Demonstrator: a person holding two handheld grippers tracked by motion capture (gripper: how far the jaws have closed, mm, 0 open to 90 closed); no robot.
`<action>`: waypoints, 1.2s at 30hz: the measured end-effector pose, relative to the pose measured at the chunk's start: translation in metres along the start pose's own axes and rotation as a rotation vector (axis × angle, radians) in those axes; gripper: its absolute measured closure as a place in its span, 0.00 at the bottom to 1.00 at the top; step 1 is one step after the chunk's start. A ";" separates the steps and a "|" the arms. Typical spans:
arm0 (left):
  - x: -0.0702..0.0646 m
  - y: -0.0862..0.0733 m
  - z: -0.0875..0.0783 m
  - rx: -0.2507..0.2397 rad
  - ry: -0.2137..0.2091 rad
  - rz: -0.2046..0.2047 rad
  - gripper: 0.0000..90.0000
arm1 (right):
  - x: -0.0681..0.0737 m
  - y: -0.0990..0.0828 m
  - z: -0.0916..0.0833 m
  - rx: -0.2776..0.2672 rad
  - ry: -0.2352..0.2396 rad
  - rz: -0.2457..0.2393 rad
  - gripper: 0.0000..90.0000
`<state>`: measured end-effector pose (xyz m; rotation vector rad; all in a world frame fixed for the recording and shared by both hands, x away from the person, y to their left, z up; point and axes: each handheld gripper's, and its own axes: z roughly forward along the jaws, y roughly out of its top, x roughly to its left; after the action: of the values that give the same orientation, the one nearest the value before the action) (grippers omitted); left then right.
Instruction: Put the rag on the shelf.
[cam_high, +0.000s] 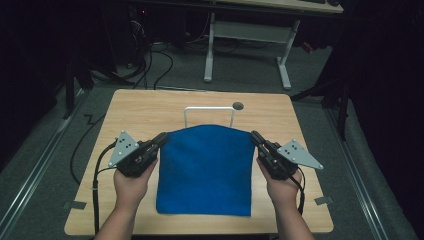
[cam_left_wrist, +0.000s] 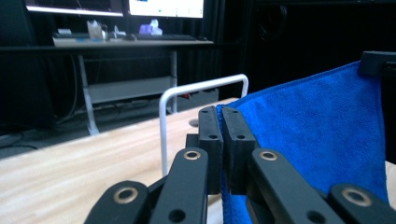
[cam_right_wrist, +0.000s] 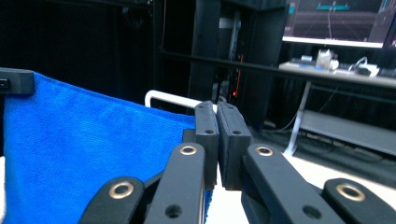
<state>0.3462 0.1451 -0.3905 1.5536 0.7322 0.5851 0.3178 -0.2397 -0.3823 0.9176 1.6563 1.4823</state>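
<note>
1. blue cloth (cam_high: 205, 170) on a light wooden table (cam_high: 145, 107), lifted at its far edge, near edge lying flat toward the person.
2. left gripper (cam_high: 161, 139) clamped on the cloth's far left corner; in the left gripper view the jaws are pressed together with the blue fabric (cam_left_wrist: 317, 135) pinched between them.
3. right gripper (cam_high: 256, 137) clamped on the far right corner; in the right gripper view the jaws meet on the cloth's edge (cam_right_wrist: 93, 154).
4. cloth stretched between the two grippers, top edge bowed slightly upward in the middle.
5. white wire rack (cam_high: 209, 111) stands upright on the table just behind the raised edge, apart from it as far as can be told.
6. small round dark hole (cam_high: 238, 106) in the tabletop beside the rack's right leg.
7. each hand (cam_high: 131, 186) grips its tool from below; cable trails off the left one.
</note>
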 end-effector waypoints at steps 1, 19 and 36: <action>0.001 0.002 0.000 -0.006 0.002 0.001 0.97 | 0.000 0.003 0.001 -0.006 0.000 -0.004 0.98; 0.014 0.056 0.002 -0.106 0.041 0.054 0.98 | -0.011 0.052 0.004 -0.109 -0.023 -0.030 0.98; 0.040 0.080 0.057 -0.017 0.078 0.088 0.98 | -0.037 0.072 0.035 -0.084 -0.041 0.010 0.99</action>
<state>0.4236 0.1336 -0.3190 1.5600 0.7187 0.7192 0.3700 -0.2490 -0.3110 0.9061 1.5505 1.5180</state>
